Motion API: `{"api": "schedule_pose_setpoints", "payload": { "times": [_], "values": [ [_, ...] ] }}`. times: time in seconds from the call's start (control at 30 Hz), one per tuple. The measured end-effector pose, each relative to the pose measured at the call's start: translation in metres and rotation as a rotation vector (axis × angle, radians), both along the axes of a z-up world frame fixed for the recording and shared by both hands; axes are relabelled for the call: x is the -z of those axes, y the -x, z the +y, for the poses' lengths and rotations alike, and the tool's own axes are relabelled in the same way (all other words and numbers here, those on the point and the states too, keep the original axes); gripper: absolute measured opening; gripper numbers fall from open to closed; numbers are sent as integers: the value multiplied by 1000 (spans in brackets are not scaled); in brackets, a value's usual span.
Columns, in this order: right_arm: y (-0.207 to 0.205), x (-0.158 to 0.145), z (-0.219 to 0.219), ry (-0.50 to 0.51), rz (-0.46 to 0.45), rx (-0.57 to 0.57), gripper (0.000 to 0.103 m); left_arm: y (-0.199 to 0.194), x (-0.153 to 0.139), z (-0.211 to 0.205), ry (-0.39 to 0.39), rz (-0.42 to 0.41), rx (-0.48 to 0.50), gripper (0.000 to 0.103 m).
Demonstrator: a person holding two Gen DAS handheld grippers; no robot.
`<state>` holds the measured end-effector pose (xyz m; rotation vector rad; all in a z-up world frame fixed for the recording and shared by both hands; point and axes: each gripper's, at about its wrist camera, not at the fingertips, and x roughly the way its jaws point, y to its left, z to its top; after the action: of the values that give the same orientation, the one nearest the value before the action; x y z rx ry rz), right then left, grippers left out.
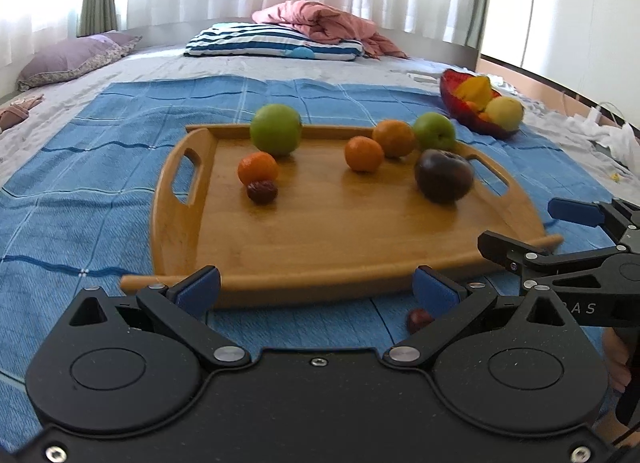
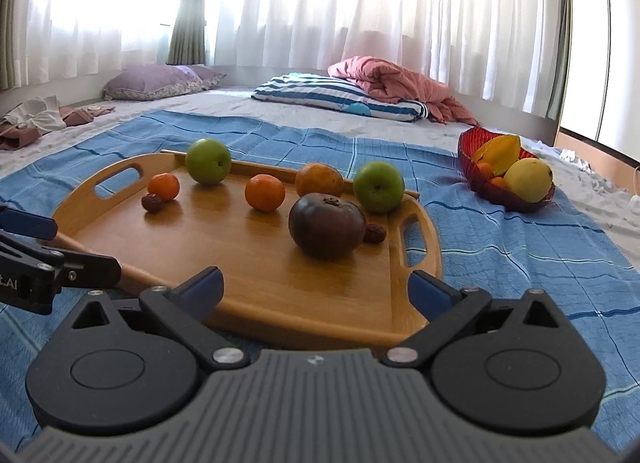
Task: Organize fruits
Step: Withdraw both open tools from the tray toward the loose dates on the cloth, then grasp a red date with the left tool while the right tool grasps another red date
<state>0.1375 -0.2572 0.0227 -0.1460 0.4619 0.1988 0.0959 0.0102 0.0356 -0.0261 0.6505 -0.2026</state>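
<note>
A wooden tray [image 1: 320, 247] [image 2: 248, 263] lies on a blue cloth on the bed. On it are two green apples [image 1: 276, 129] [image 2: 378, 187], three oranges [image 1: 363, 154] [image 2: 265, 192], a dark purple fruit [image 1: 443, 175] [image 2: 326, 225] and small red dates [image 1: 262, 192] [image 2: 375, 233]. Another date [image 1: 418, 320] lies on the cloth in front of the tray. A red bowl [image 1: 476, 119] [image 2: 500, 191] at the right holds yellow fruit. My left gripper [image 1: 318, 291] is open and empty at the tray's near edge. My right gripper [image 2: 316, 291] is open and empty over the tray's near right corner.
The blue cloth [image 1: 80, 183] [image 2: 520, 247] covers the grey bed sheet. A striped pillow [image 1: 276, 41] [image 2: 340, 97], a pink blanket [image 1: 332, 23] and a purple pillow [image 2: 160, 81] lie at the back before white curtains. Clothes [image 2: 36, 119] lie at the left.
</note>
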Motion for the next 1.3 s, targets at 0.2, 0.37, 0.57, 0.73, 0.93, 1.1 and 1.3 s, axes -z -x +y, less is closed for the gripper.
{"api": "schedule_pose_setpoints", "payload": {
  "times": [0.2, 0.37, 0.57, 0.73, 0.93, 1.1, 1.3],
  "values": [
    [18, 4, -3, 29, -17, -8, 103, 10, 2, -6, -5, 10, 29, 103],
    [29, 9, -6, 45, -14, -14, 103, 15, 7, -10, 8, 29, 39, 103],
    [41, 15, -6, 69, -11, -31, 103, 22, 11, -19, -8, 28, 67, 103],
    [45, 19, -7, 47, 0, -42, 103, 24, 14, -26, -19, 25, 80, 102],
    [44, 23, -5, 9, 27, -68, 103, 21, 17, -31, 10, 59, 82, 95],
    [45, 26, 1, 1, 40, -101, 101, 19, 18, -35, 3, 56, 84, 87],
    [45, 26, 4, -18, 39, -105, 98, 18, 17, -36, 19, 58, 108, 76]
  ]
}}
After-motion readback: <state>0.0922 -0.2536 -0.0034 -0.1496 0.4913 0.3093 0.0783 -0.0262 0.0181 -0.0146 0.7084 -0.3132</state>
